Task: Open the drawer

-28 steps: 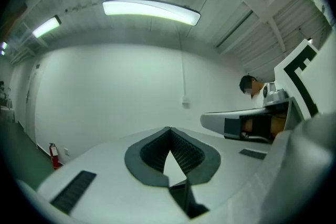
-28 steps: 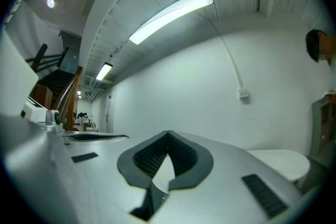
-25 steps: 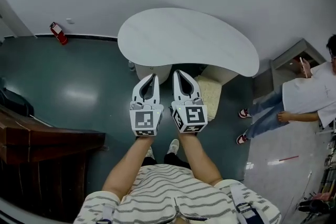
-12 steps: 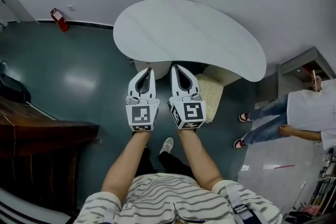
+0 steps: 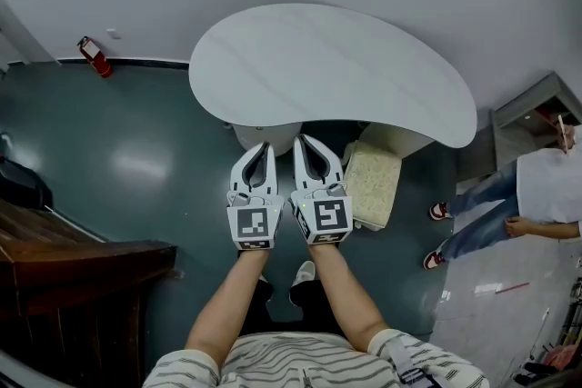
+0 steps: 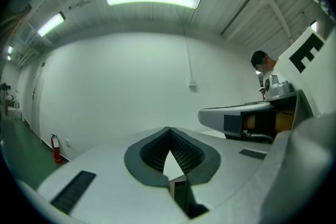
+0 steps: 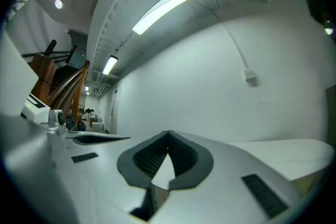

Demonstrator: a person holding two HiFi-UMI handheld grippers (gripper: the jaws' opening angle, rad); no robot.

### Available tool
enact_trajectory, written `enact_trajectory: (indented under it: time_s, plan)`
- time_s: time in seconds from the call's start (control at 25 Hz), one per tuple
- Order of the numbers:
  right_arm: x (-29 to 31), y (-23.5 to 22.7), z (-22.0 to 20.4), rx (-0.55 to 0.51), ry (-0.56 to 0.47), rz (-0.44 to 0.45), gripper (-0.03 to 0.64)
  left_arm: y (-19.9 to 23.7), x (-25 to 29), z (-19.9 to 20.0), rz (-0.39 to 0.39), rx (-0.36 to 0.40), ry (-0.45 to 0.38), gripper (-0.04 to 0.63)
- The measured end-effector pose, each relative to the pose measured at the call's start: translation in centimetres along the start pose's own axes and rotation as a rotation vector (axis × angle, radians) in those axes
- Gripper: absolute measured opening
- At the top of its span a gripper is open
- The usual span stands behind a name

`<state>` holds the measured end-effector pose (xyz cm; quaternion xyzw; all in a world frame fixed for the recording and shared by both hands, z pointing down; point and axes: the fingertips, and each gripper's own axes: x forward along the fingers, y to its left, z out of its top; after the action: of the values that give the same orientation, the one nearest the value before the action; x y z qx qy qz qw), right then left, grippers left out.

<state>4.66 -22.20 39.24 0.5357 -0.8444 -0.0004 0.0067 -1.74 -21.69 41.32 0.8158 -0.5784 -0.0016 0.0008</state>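
Note:
A white kidney-shaped table (image 5: 327,68) stands against the wall ahead of me. Under its near edge are a round white base (image 5: 264,134) and a cream box-like unit (image 5: 373,184); I cannot pick out a drawer front. My left gripper (image 5: 266,147) and right gripper (image 5: 304,142) are held side by side, level, tips just below the table's near edge, touching nothing. In the left gripper view the left gripper's (image 6: 169,131) ribbed pads meet at the tip with nothing between them. The right gripper's (image 7: 168,135) pads meet the same way in the right gripper view.
A red fire extinguisher (image 5: 94,56) stands by the wall at left. Dark wooden furniture (image 5: 73,259) fills the lower left. A person (image 5: 536,195) stands at the right beside a grey cabinet (image 5: 536,104). My own feet (image 5: 305,273) are on the dark green floor.
Both grippers have sunk together, still side by side and shut. The person at the right now shows closer to the picture's edge.

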Motion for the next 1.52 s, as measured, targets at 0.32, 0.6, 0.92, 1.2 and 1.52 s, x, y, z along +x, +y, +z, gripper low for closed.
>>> enact_trajectory:
  time_s: [0.32, 0.6, 0.92, 1.2, 1.52]
  plan:
    - [1.3, -1.3, -8.2, 0.042, 0.015, 0.004, 0.005, 0.6, 1.6, -8.9, -0.001, -0.038, 0.029, 0.000]
    - [2.9, -2.5, -14.8, 0.063, 0.067, -0.020, 0.009, 2.4, 3.7, -14.5, 0.008, -0.076, 0.041, 0.002]
    - [5.0, -2.7, -19.9, 0.073, 0.092, -0.004, 0.074, 3.5, 6.5, -20.3, -0.002, -0.091, 0.054, 0.059]
    - [5.4, -2.9, -23.6, 0.086, 0.120, -0.007, 0.089, 5.0, 8.1, -25.8, 0.021, -0.089, 0.099, 0.088]
    - [5.4, -3.0, -25.0, 0.086, 0.099, -0.012, 0.089, 6.8, 11.4, -31.9, 0.029, -0.056, 0.127, 0.132]
